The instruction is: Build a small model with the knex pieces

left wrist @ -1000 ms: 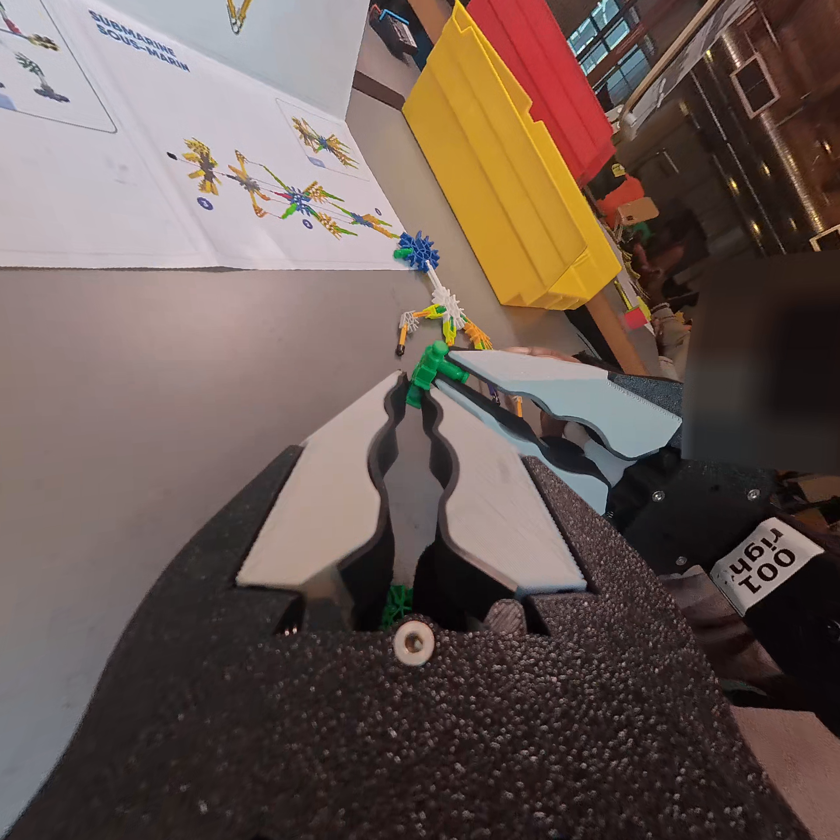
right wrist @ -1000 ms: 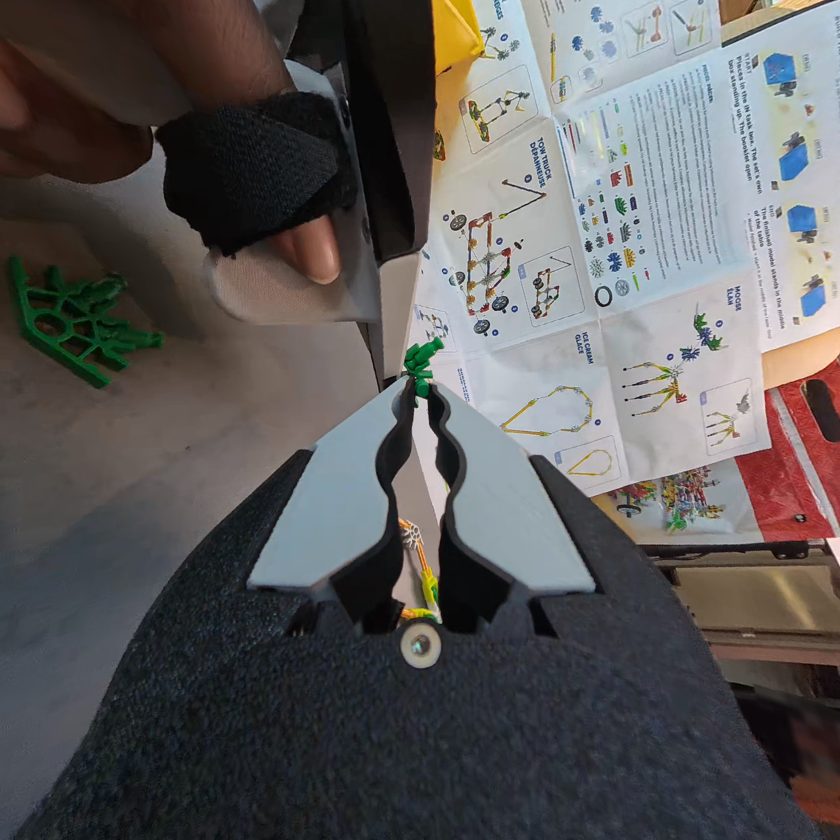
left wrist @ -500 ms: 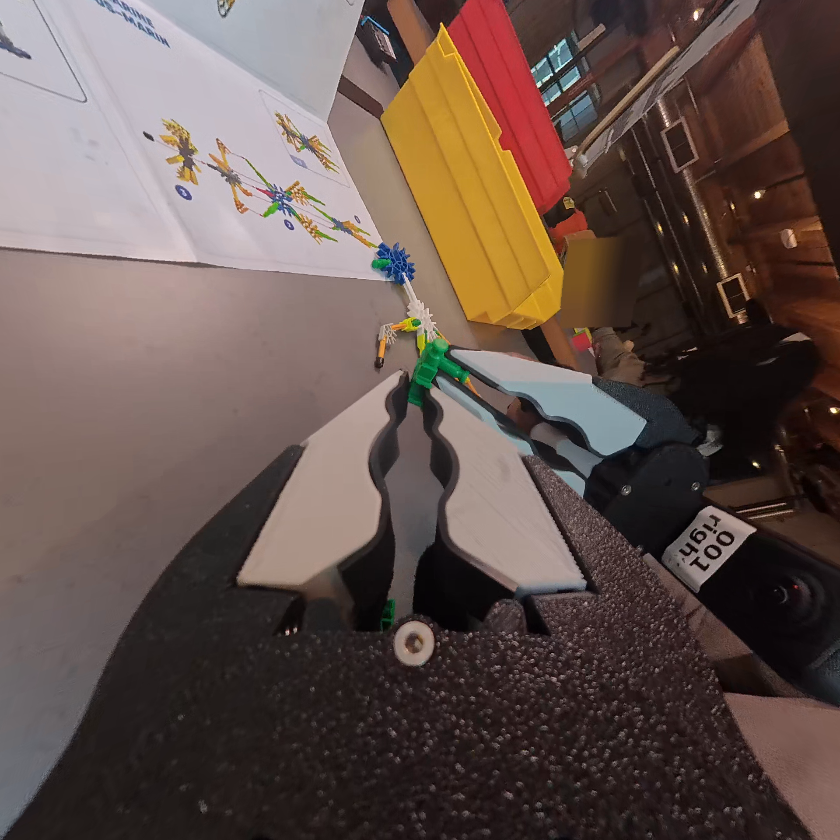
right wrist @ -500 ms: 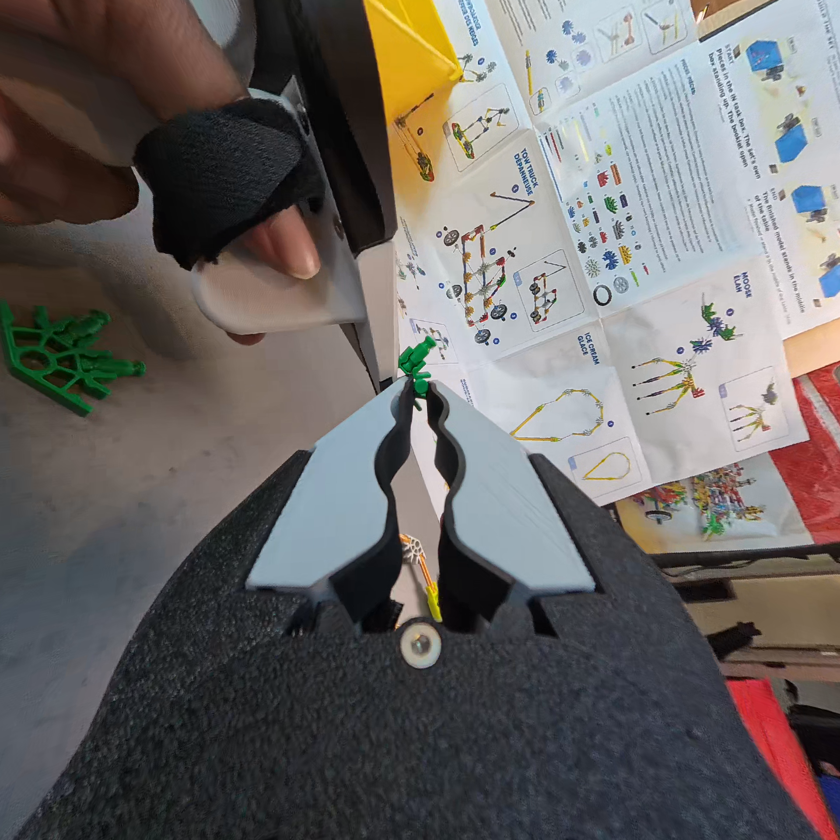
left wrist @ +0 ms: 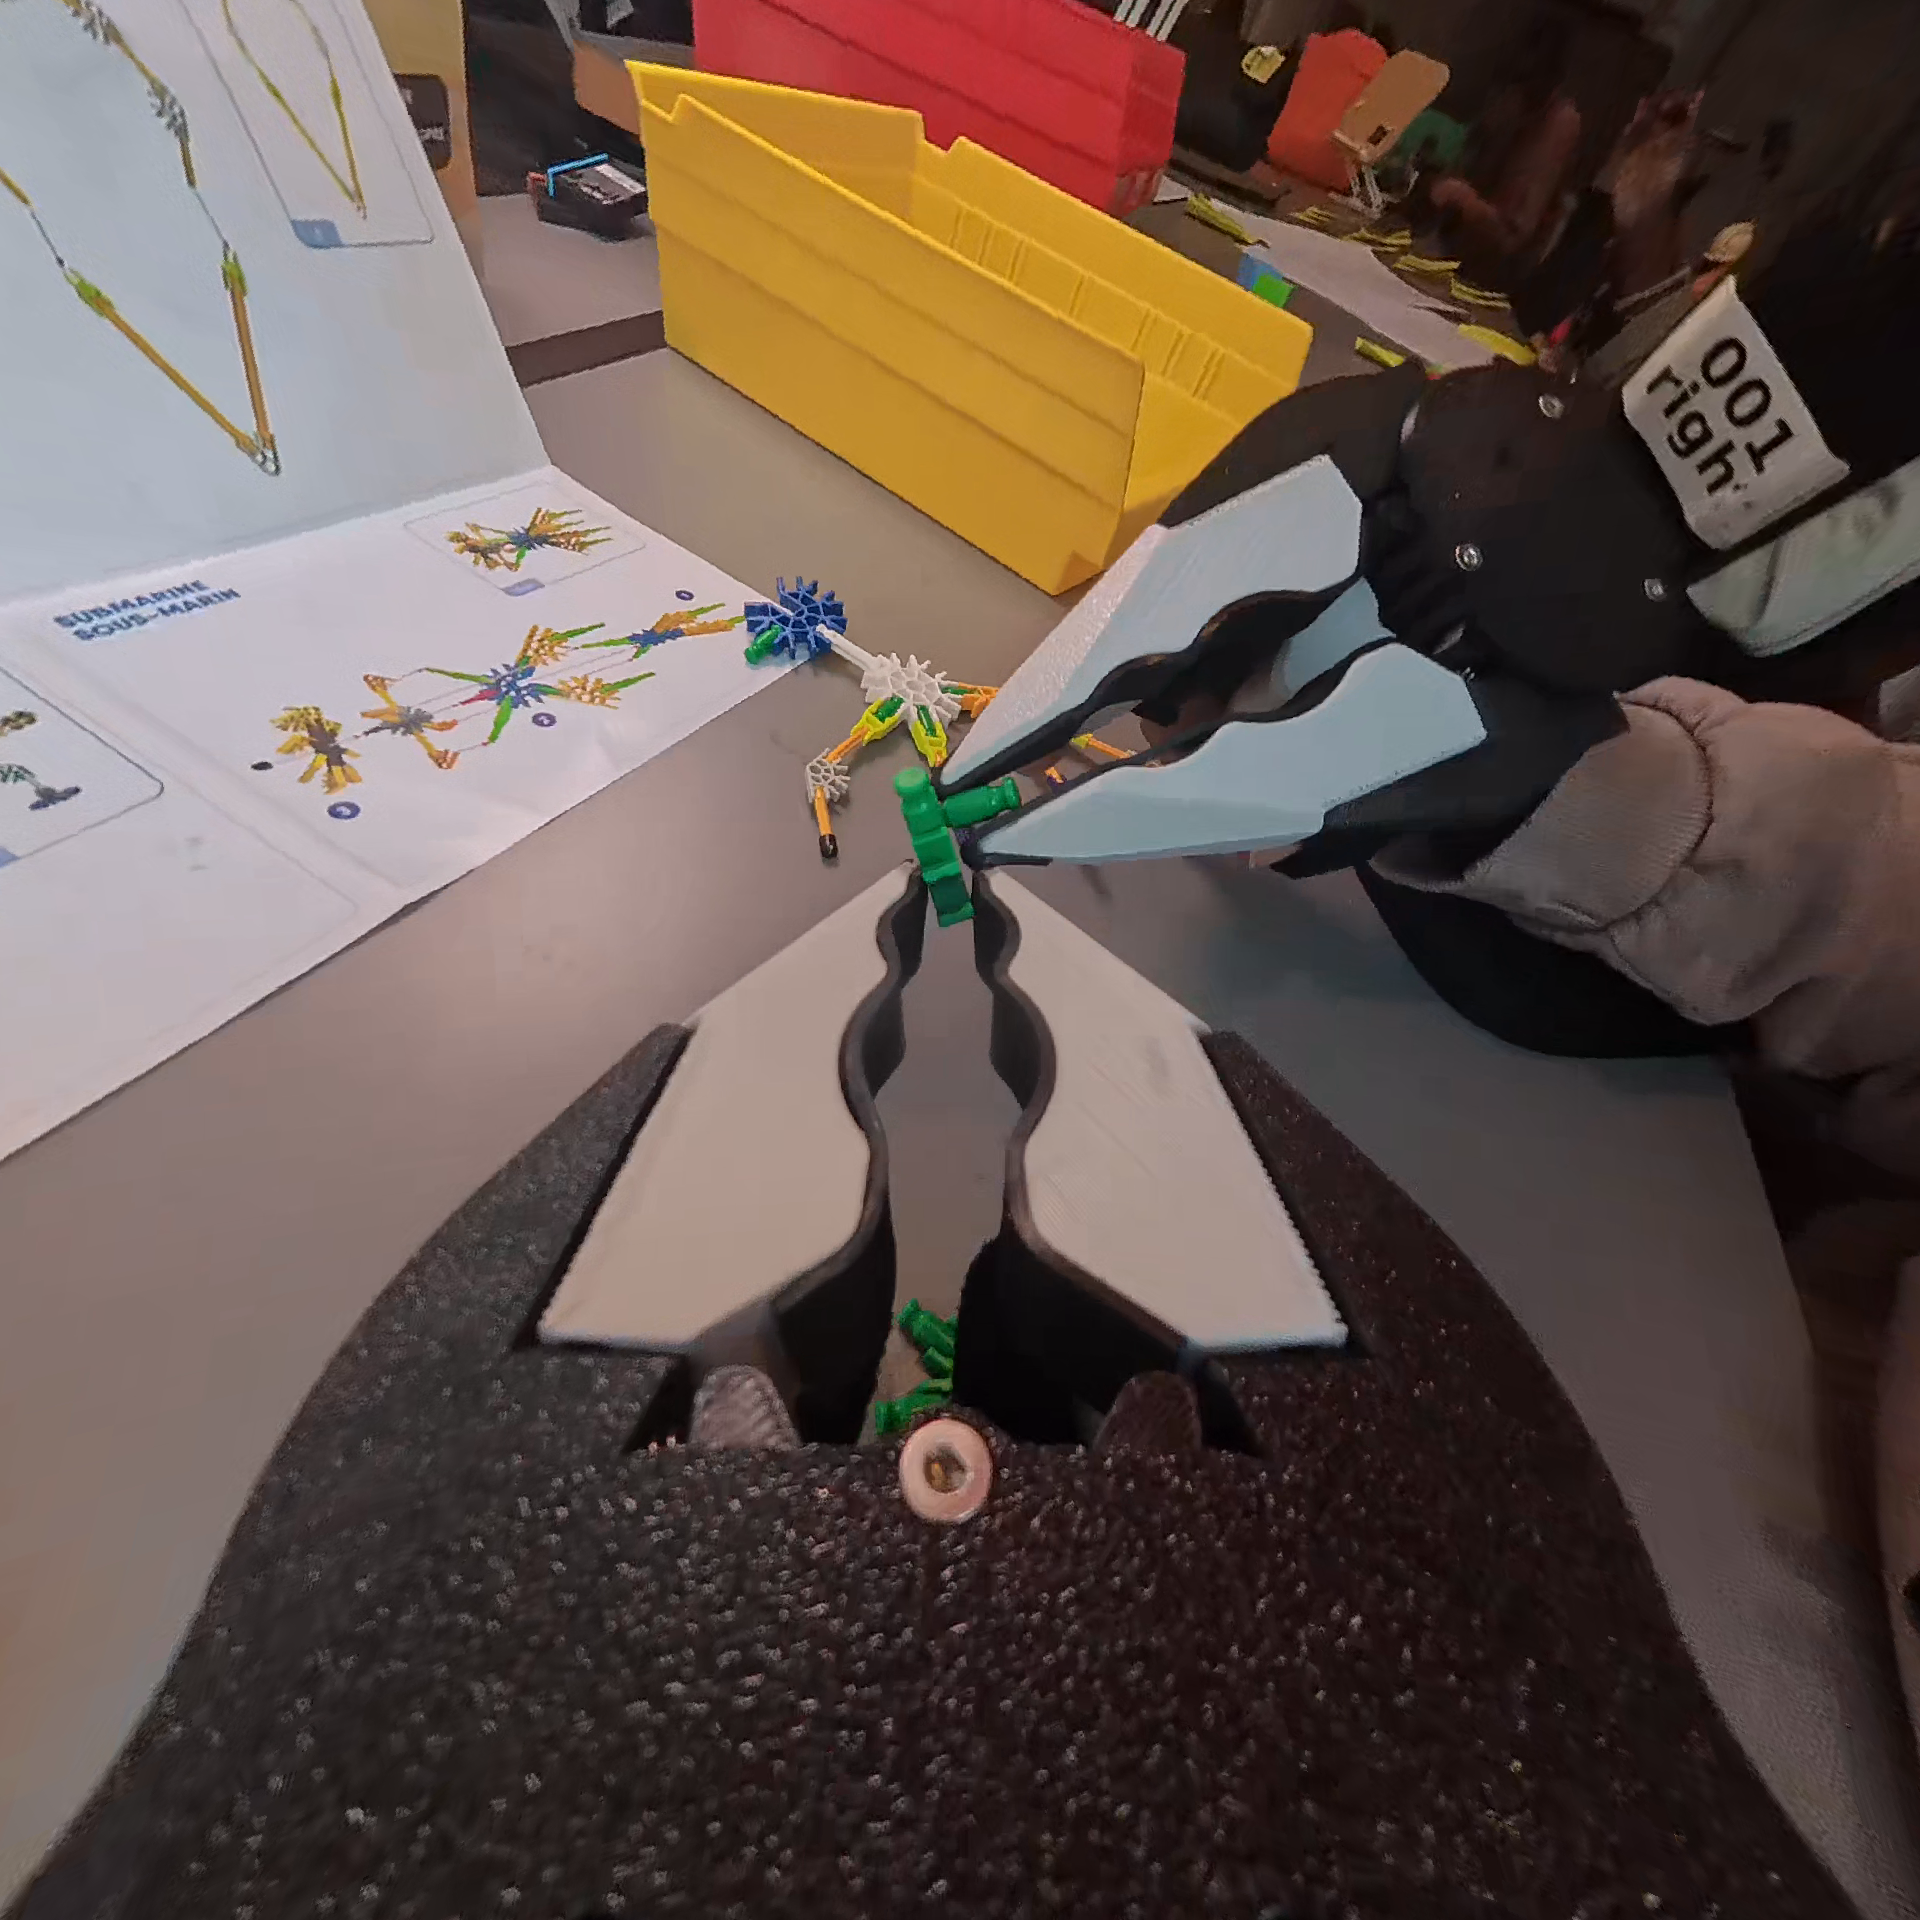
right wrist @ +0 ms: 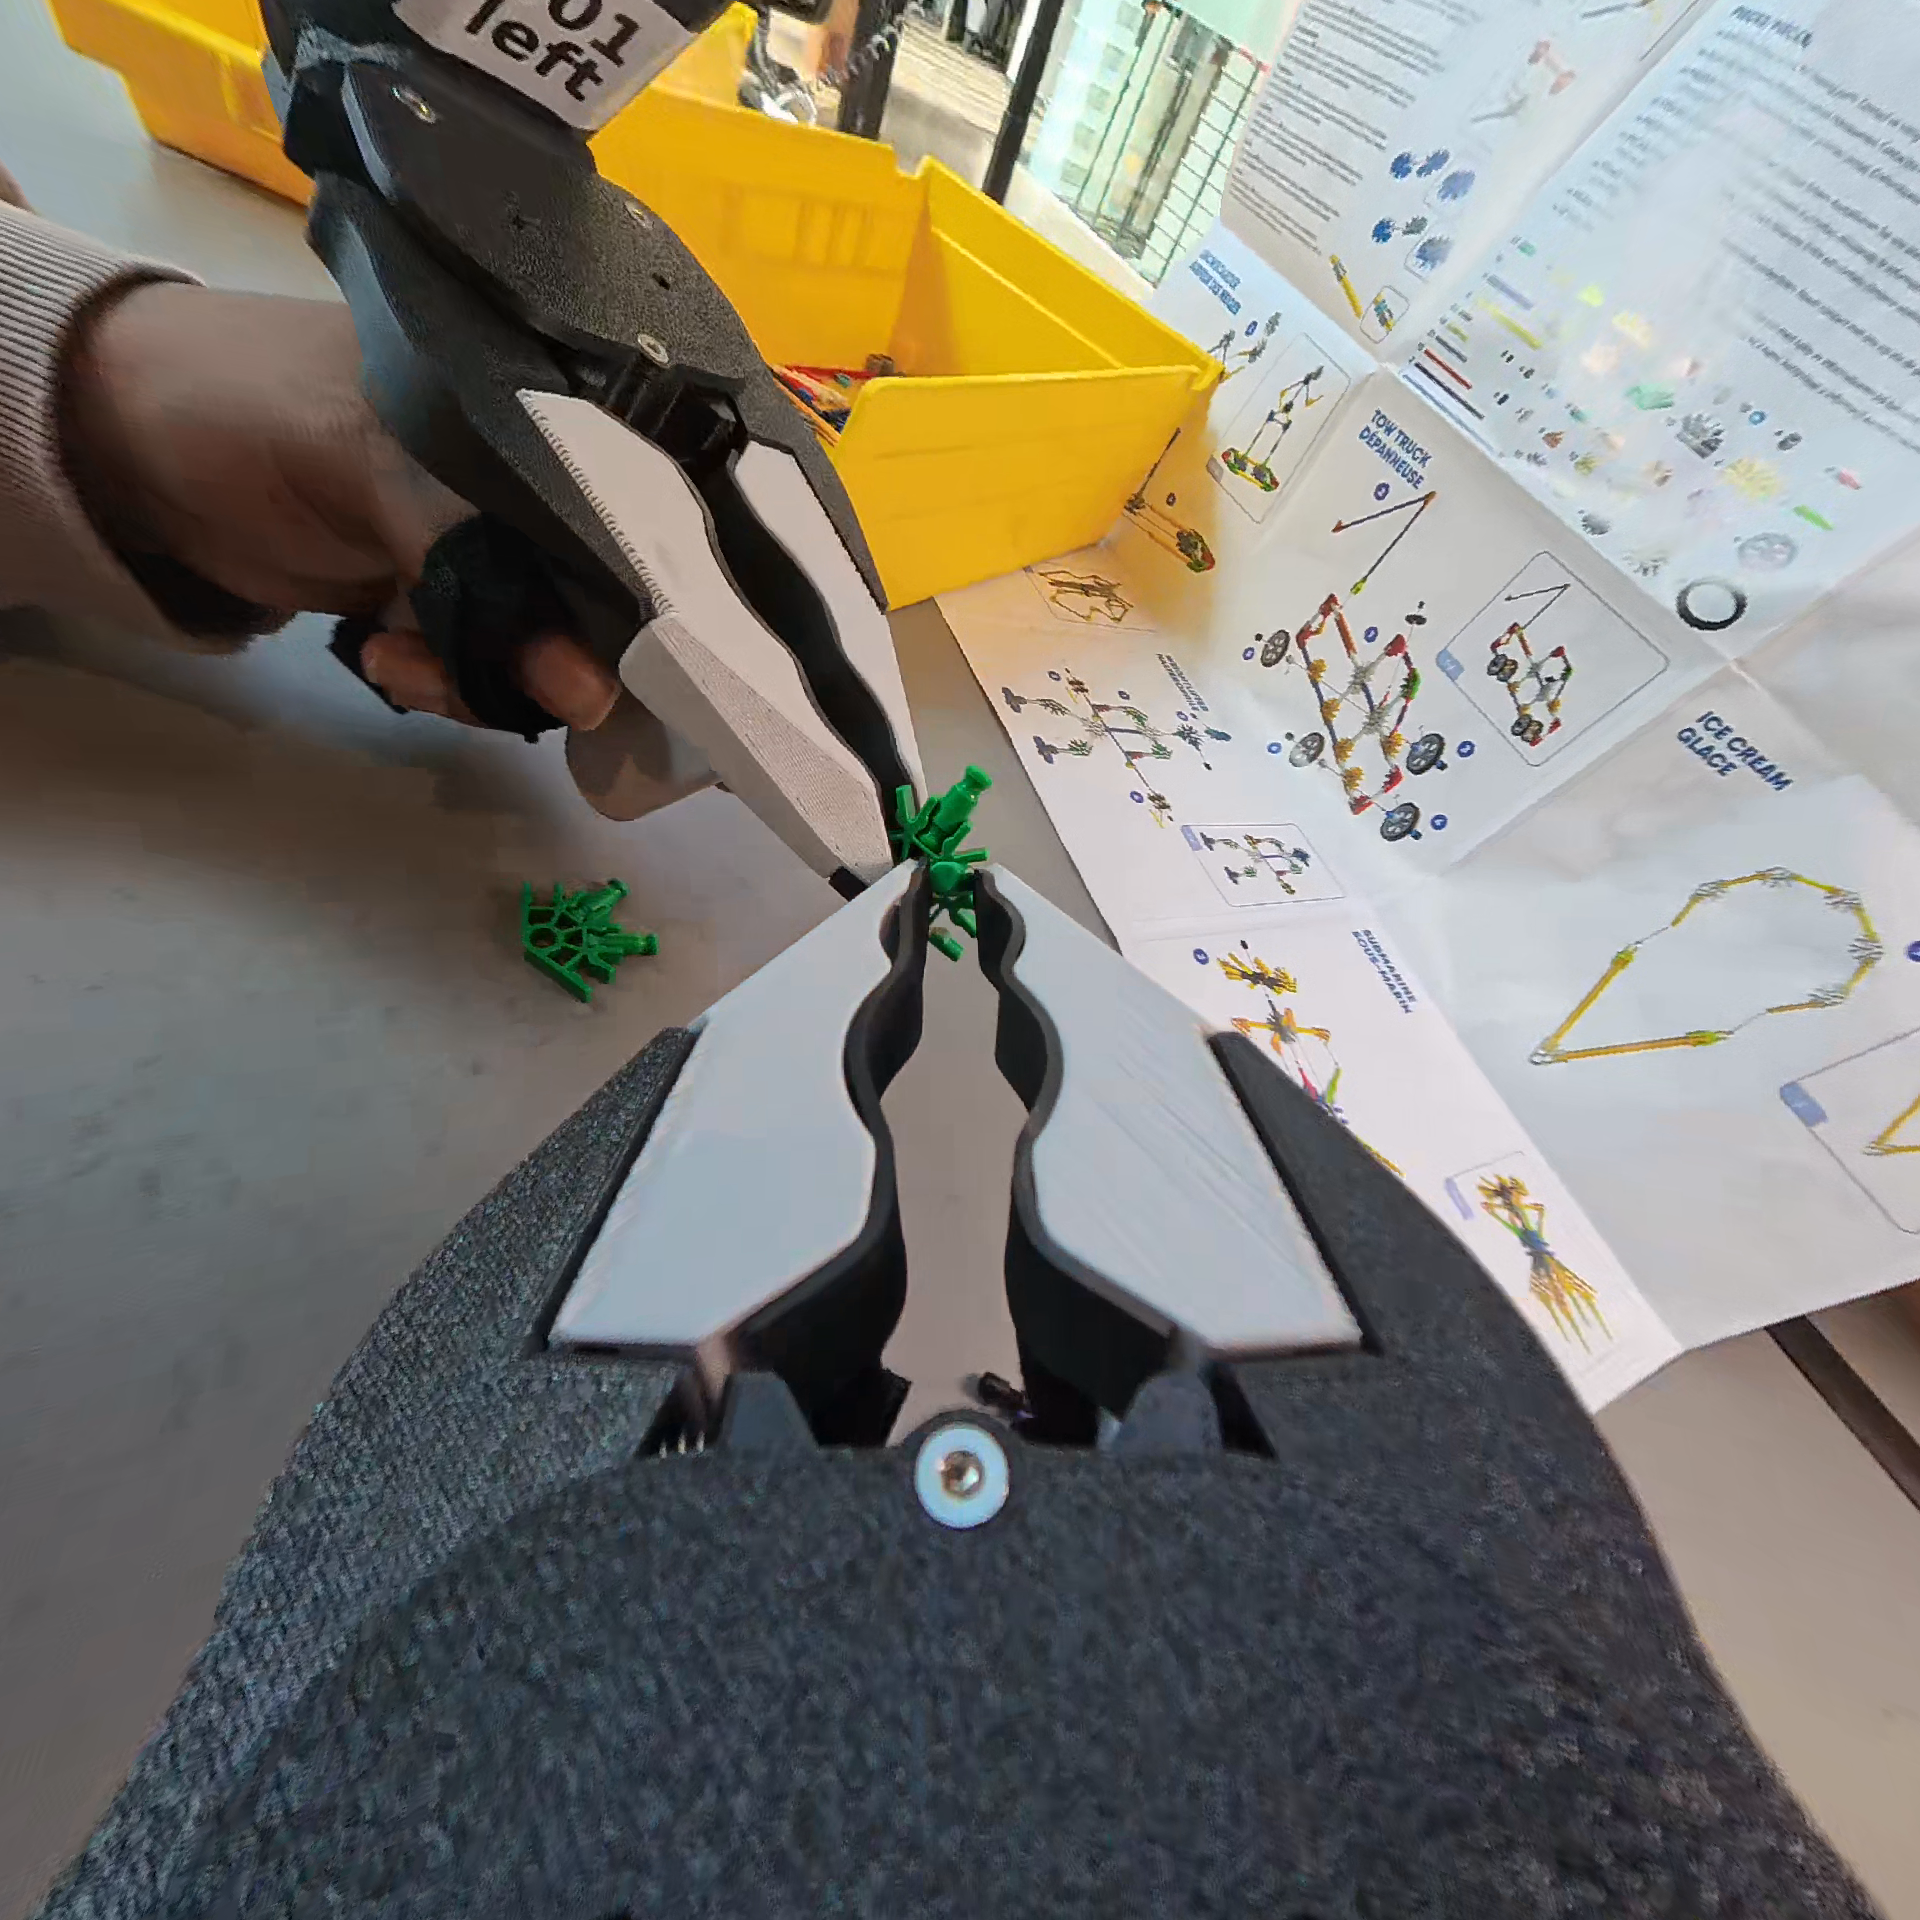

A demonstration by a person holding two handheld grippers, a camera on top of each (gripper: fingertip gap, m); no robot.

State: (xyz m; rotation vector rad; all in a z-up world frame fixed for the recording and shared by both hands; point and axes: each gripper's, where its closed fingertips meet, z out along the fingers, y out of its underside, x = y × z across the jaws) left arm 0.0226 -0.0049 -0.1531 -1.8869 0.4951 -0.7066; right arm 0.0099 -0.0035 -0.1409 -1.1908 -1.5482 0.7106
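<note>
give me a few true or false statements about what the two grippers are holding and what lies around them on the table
1. Both grippers are shut on one small green piece. True: the left gripper and the right gripper pinch it from two sides.
2. The yellow bin is empty. False: the right wrist view shows coloured parts inside it.
3. A second green connector lies loose on the table. True.
4. The blue and white rod model is held by the right gripper. False: it lies on the table, behind the fingertips.
5. The instruction sheet is rolled up. False: it lies unfolded, flat on the table.
</note>
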